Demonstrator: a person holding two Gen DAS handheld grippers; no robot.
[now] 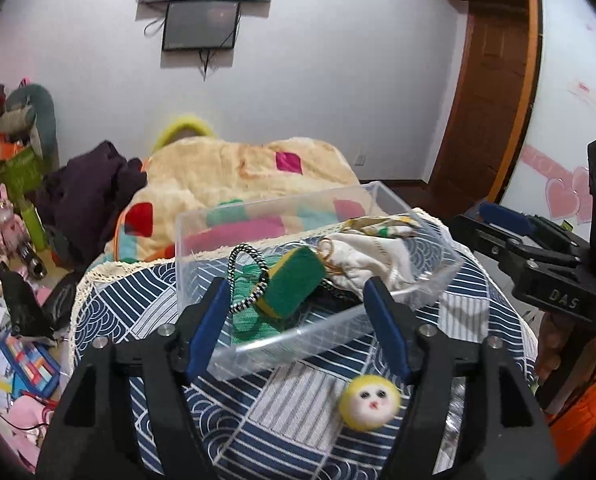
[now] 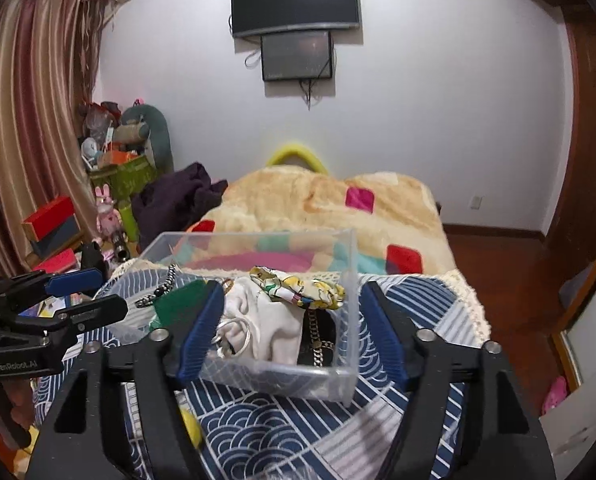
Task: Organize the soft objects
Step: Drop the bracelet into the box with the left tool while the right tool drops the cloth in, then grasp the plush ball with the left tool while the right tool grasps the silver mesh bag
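Observation:
A clear plastic box (image 1: 257,354) (image 2: 350,320) stands on a blue-and-white patterned cloth (image 1: 281,432) (image 2: 281,432). Inside lie a green-and-yellow sponge (image 1: 293,286) (image 2: 181,300), a black-and-white braided cord (image 1: 253,276), a white cloth (image 1: 374,258) (image 2: 269,320), a yellow floral scrunchie (image 2: 298,290) and a chain (image 2: 318,340). A yellow round doll face (image 1: 370,400) lies on the cloth in front of the box; it shows partly in the right wrist view (image 2: 191,426). My left gripper (image 1: 298,320) is open and empty before the box. My right gripper (image 2: 293,328) is open and empty, straddling the box's near side.
A beige blanket with coloured patches (image 1: 237,172) (image 2: 318,200) covers the bed behind. A dark purple garment (image 1: 93,196) lies at its left. Toys, boxes and clutter (image 1: 9,320) fill the floor at left. A wooden door (image 1: 490,92) is at right.

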